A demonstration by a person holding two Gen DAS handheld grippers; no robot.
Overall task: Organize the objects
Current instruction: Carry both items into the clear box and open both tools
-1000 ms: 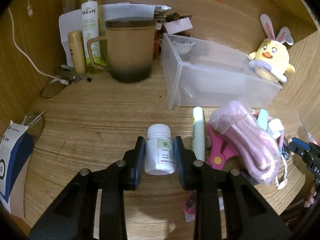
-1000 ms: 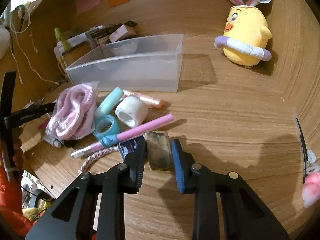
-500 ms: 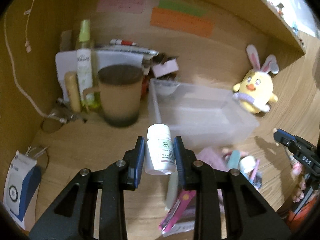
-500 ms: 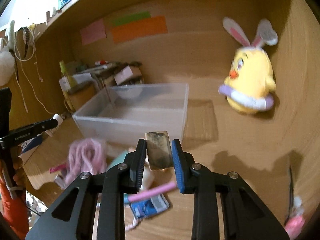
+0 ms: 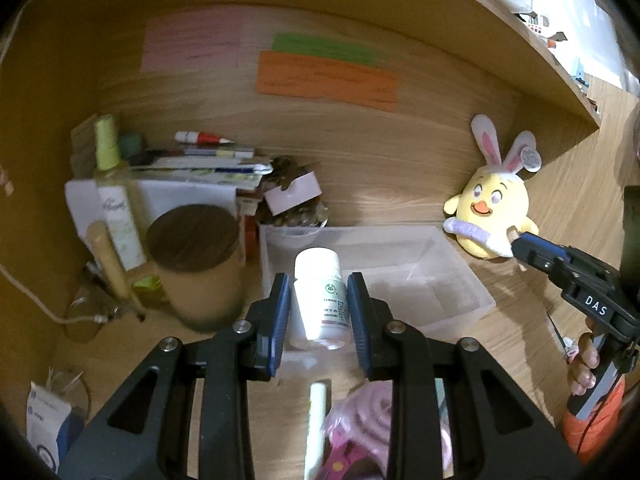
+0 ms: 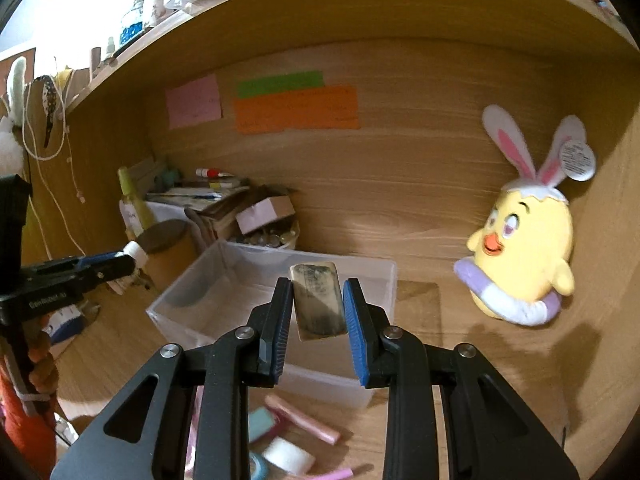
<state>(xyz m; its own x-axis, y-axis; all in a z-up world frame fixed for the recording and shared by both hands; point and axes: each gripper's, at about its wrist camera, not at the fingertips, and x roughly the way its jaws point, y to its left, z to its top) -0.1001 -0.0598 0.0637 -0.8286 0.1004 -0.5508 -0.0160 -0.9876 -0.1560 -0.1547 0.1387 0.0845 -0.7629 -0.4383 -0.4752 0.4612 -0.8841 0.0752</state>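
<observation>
A: Take the clear plastic bin (image 5: 452,280) as the reference and go left to right. What's at risk?

B: Left of the bin stands the lidded brown mug (image 5: 196,268), with a spray bottle (image 5: 116,200) behind it. If the left gripper (image 5: 319,312) swings wide that way, I'd expect the tall bottle to topple first.

A: And what is that gripper doing?

B: It is pinching a white pill bottle (image 5: 320,300) by its sides, held in the air in front of the bin's near-left corner. The bottle is smooth and round and leans a little between the pads, so my guess is it could twist or slide out if the hand tilts further.

A: Then the bin itself?

B: It looks light, and its floor looks mostly bare. A drop from too high may make the bottle bounce or roll out, and a finger catching the rim could shove the whole bin.

A: The right side?

B: The right gripper (image 6: 316,312) is clamped on a flat, dull metallic block (image 6: 318,300), over the bin's near wall. It is gripped only by its thin edges, so it might pivot. Both grippers aim at the same bin, so they could knock together above it.

A: Anything further right?

B: The yellow chick plush (image 6: 520,256) leans on the back wall, right of the bin and clear of it. Loose pink and teal items (image 6: 296,424) lie in front of the bin; a dropped block would land among them.
</observation>
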